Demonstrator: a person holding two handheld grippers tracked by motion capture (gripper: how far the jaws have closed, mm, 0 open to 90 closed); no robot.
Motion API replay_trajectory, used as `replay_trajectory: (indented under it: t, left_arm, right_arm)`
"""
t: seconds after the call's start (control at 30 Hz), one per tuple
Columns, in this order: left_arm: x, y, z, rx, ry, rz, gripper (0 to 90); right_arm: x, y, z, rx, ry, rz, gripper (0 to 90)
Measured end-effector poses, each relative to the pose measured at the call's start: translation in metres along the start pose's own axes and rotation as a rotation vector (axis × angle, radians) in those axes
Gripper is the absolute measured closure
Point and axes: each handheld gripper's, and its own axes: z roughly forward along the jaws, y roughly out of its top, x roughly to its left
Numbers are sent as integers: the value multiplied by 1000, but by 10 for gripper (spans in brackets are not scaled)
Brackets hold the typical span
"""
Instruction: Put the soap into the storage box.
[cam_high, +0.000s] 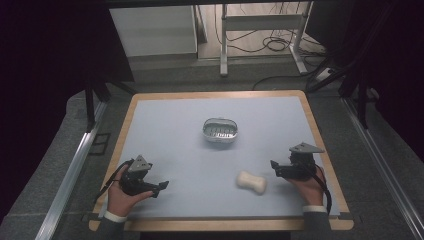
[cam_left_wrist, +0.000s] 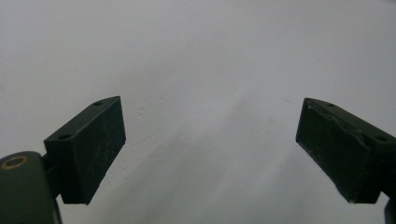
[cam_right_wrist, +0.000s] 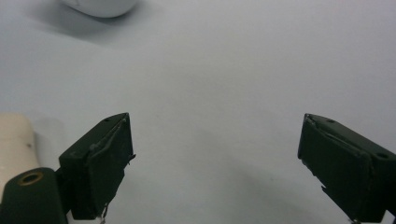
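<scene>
A cream bar of soap (cam_high: 251, 182) lies on the pale blue mat (cam_high: 190, 150), front right of centre. A white oval soap dish (cam_high: 220, 130) with a slotted inside stands near the mat's middle. My right gripper (cam_high: 274, 167) rests just right of the soap, held by a hand, jaws wide apart with nothing between them (cam_right_wrist: 212, 163). The soap's end (cam_right_wrist: 14, 140) shows at the left of the right gripper view, the dish's rim (cam_right_wrist: 100, 5) at the top. My left gripper (cam_high: 159, 187) sits at the front left, open over bare mat (cam_left_wrist: 210, 149).
The mat lies on a wooden-edged table (cam_high: 220, 94). Metal rails (cam_high: 75, 165) run along both sides. Beyond the far edge stand a desk frame (cam_high: 260, 30) with cables on the floor and a white cabinet (cam_high: 152, 30).
</scene>
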Motion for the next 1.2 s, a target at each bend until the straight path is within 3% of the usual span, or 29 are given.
replay_trajectory:
  t: [0.2, 0.53, 1.2]
  left_arm:
    - [-1, 0, 2, 11, -7, 12, 87]
    - [-1, 0, 2, 4, -13, 9, 87]
    - [-3, 0, 6, -1, -41, 4, 88]
  right_arm:
    - [-5, 0, -7, -25, 3, 9, 143]
    - [-9, -1, -9, -12, 2, 19, 150]
    - [-5, 5, -13, 6, 24, -28, 170]
